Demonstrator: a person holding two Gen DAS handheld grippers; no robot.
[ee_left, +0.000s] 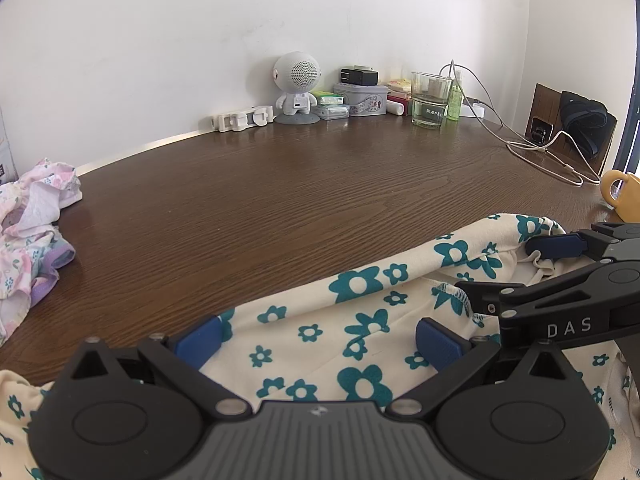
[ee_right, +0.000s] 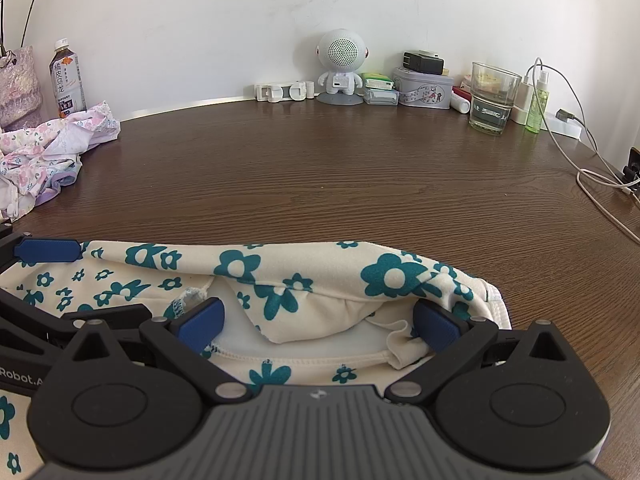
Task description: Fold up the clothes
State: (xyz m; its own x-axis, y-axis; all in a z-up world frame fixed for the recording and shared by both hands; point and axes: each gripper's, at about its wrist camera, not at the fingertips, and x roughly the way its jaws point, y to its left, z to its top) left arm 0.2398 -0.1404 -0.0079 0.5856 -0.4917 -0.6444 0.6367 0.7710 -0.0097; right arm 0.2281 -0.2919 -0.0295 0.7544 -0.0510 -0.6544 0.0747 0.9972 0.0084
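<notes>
Cream cotton garment with teal flower print [ee_right: 280, 280] lies bunched at the near edge of the dark wood-grain tabletop [ee_left: 280, 208], its upper layer rolled over into a thick fold, stitched hem and a paler inner layer showing beneath.

Left gripper [ee_left: 316, 340]: blue-padded fingers [ee_left: 200, 340] spread wide over the printed cloth, nothing pinched between them. In the right wrist view one of its blue pads sits at the garment's far left end.

Right gripper [ee_right: 316, 324]: fingers [ee_right: 434, 326] likewise parted, straddling the loose fold and the hem; cloth lies between the pads but they are not closed on it. In the left wrist view it reaches in from the right, black frame marked "DAS", one blue pad against the gathered right end of the garment.

Crumpled pile of pink and lilac floral clothing [ee_right: 52, 152] sits well apart at the left side of the tabletop.

Along the white wall: white round-headed robot-figure speaker [ee_right: 342, 66], white plastic clips [ee_right: 286, 91], small green packets, a pale tin [ee_right: 422, 88] with a black charger on top, clear drinking glass [ee_right: 492, 98], green spray bottle [ee_right: 538, 104], white cables [ee_right: 592, 168] trailing right. Far left, a bottled tea drink [ee_right: 68, 80] and a pink textured vase [ee_right: 18, 88] with dried flowers. A yellow mug [ee_left: 624, 196] stands at the right edge in the left wrist view.
</notes>
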